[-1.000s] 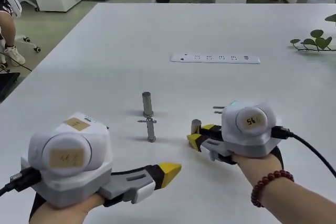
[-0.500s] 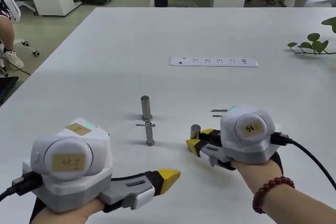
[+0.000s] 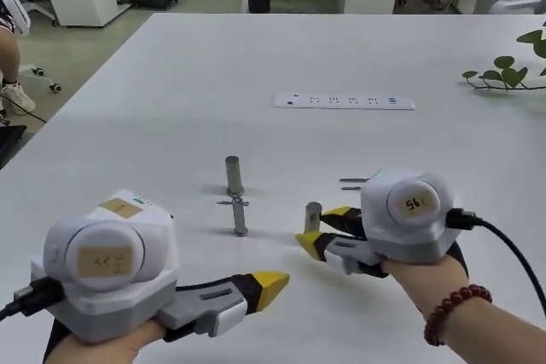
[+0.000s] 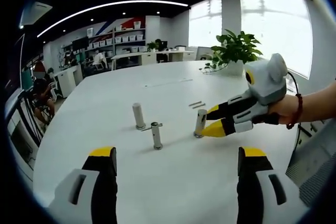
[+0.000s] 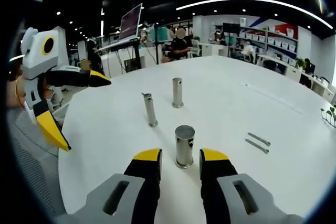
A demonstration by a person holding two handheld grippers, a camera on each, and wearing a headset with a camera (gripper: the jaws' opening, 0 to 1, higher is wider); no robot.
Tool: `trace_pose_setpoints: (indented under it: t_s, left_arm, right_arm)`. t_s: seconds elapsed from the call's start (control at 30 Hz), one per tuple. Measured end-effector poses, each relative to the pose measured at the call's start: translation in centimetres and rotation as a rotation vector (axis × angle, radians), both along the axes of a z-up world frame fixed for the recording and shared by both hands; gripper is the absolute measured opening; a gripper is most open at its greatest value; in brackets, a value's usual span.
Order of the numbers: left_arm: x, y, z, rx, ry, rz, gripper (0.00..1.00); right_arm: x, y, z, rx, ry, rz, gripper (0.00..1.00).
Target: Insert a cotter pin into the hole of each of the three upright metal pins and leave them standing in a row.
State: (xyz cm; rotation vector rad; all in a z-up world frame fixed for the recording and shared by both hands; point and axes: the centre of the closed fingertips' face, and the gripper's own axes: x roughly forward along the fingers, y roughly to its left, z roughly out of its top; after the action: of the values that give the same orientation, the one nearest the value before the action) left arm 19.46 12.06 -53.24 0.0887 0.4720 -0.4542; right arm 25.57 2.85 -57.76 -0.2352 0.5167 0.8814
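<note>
Nearest to you, at 7 o'clock in the head view, you hold your left gripper (image 4: 177, 155) over the white table (image 3: 171, 83). Its jaws are wide apart, with only bare table between them. At 5 o'clock your right gripper (image 5: 181, 157) has its jaws apart, one on each side of the nearest metal pin (image 5: 184, 145). This pin stands upright, and a thin gap shows beside it, so it is not clamped. At 10 o'clock from this pin stands the second pin (image 3: 239, 216), with a cotter pin (image 3: 232, 203) across its top. Just beyond, at 12 o'clock, the third pin (image 3: 233, 175) is upright. Two loose cotter pins (image 3: 352, 183) lie flat just beyond your right gripper. Farther, a power strip (image 3: 343, 101) lies at 12 o'clock, and a plant (image 3: 503, 74) is at 2 o'clock.
</note>
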Motion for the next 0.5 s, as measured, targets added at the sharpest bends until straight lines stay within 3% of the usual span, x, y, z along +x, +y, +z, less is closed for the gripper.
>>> trace_pose_setpoints:
  t_s: [0.13, 0.3, 0.43, 0.5]
  left_arm:
    - [-0.1, -0.3, 0.1, 0.02, -0.008, -0.015, 0.97]
    - [-0.1, -0.4, 0.2, 0.003, -0.011, -0.01, 0.98]
    - [-0.1, -0.5, 0.4, -0.011, -0.015, -0.01, 0.98]
    - [-0.1, -0.4, 0.3, -0.012, -0.011, -0.008, 0.98]
  right_arm:
    - [0.0, -0.8, 0.4, -0.008, 0.009, 0.009, 0.29]
    - [0.4, -1.7, 1.2, -0.037, -0.01, 0.046, 0.29]
    - [0.7, -2.3, 1.1, -0.063, 0.032, 0.082, 0.31]
    - [1.0, -2.8, 1.1, -0.107, 0.019, 0.106, 0.3]
